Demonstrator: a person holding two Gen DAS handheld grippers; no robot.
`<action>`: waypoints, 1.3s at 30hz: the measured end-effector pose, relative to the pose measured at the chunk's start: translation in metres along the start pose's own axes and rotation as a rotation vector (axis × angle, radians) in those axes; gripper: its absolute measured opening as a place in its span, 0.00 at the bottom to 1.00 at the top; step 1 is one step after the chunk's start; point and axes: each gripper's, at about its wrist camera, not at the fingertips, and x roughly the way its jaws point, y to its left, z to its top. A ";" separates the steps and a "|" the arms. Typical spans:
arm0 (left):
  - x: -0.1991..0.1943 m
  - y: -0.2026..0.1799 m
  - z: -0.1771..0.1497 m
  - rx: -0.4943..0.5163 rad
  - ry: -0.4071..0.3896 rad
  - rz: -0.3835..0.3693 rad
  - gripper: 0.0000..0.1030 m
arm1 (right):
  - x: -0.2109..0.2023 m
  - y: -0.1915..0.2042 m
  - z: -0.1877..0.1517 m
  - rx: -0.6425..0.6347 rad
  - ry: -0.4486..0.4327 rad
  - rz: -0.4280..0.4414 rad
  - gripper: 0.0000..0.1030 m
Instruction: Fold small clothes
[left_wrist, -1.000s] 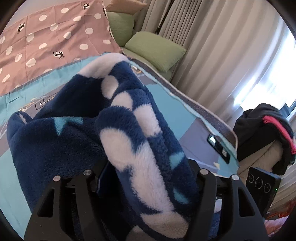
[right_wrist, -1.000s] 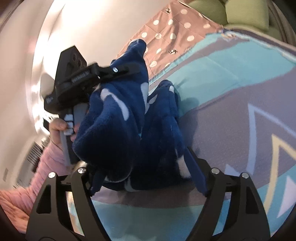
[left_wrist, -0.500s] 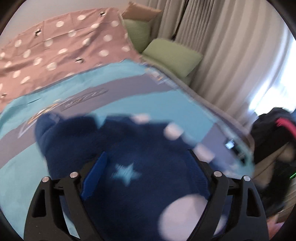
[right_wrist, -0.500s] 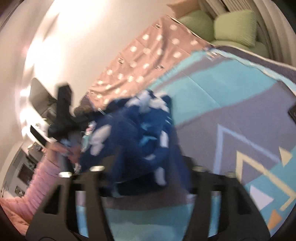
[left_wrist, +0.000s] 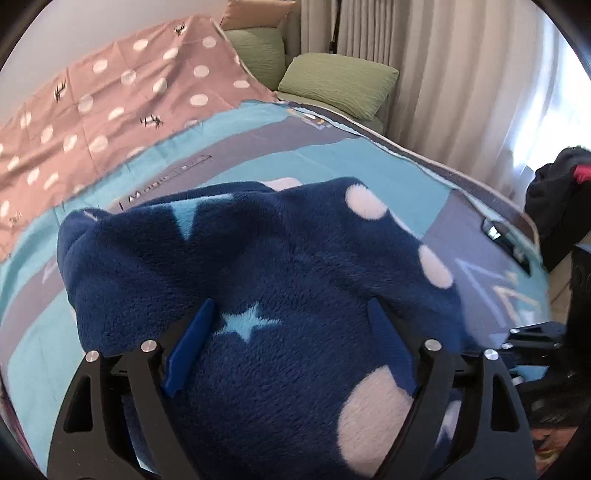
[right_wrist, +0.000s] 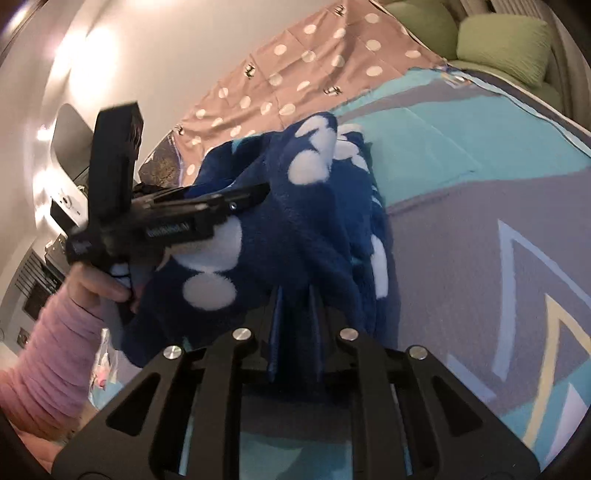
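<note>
The left gripper (left_wrist: 291, 347), its jaws wide and opening, straddles the navy fleece garment (left_wrist: 258, 266) heaped mid-bedspread (left_wrist: 332, 166). The right gripper (right_wrist: 295, 325), jaws closing narrowly, pinches the garment's near fold toward the bedspread's near edge.

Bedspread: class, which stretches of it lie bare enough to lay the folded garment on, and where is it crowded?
Bare: the teal and grey bedspread between the blue fleece garment and the green cushions. Crowded: around the garment, where the left gripper and right gripper work.
</note>
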 end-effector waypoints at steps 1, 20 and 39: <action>0.000 0.000 -0.001 0.004 -0.009 0.004 0.84 | 0.001 0.000 0.001 0.008 0.008 -0.004 0.12; -0.062 0.089 0.017 -0.269 -0.160 -0.051 0.53 | -0.004 0.020 -0.003 -0.098 0.041 -0.102 0.15; -0.031 0.098 0.026 -0.198 -0.104 -0.063 0.45 | -0.012 0.077 0.075 -0.313 0.016 -0.149 0.29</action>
